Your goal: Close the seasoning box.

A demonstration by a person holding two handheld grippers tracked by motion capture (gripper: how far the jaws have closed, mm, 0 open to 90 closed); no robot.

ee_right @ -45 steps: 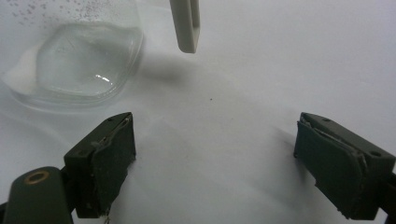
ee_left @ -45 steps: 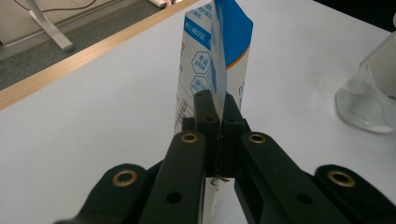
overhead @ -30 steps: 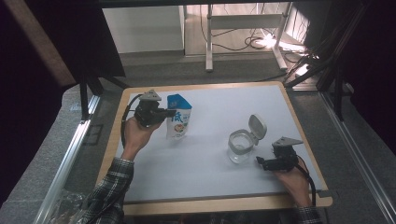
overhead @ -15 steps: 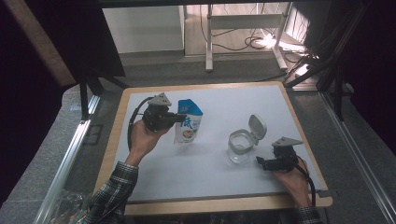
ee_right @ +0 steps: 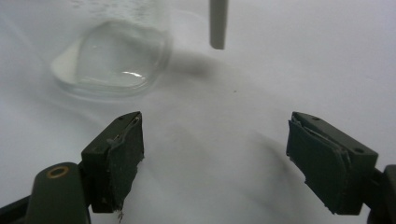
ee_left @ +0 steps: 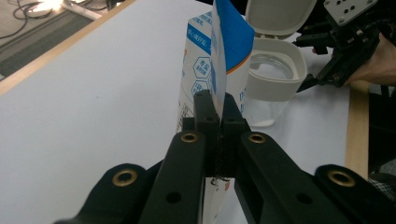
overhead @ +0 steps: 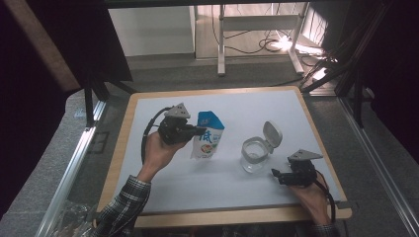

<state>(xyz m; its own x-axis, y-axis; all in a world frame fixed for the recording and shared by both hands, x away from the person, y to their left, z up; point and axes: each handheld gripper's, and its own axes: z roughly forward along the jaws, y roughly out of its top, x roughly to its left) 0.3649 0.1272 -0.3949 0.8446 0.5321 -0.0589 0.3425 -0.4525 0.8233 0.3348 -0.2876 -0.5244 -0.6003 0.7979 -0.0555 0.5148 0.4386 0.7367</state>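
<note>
A blue-and-white milk carton (overhead: 208, 143) leans over the white mat, left of centre. My left gripper (overhead: 201, 131) is shut on its folded top fin; in the left gripper view the jaws (ee_left: 217, 106) pinch that fin, with the carton (ee_left: 200, 70) just beyond. A clear glass jar (overhead: 254, 157) with a white collar and a raised flip lid stands right of the carton. My right gripper (overhead: 275, 174) lies low by the jar's right side, open. Its jaws have just been closing a little with nothing between them (ee_right: 215, 154); the jar's base (ee_right: 116, 56) sits ahead, to the left.
The white mat (overhead: 163, 182) lies on a wooden-edged table (overhead: 118, 148). The right hand and its gripper (ee_left: 336, 65) show behind the jar (ee_left: 275, 79) in the left gripper view. Dark frames, cables and a table stand on the floor beyond the far edge.
My left hand has carried the carton to the right, nearer the jar, and the carton now leans more. The right gripper has stayed by the jar.
</note>
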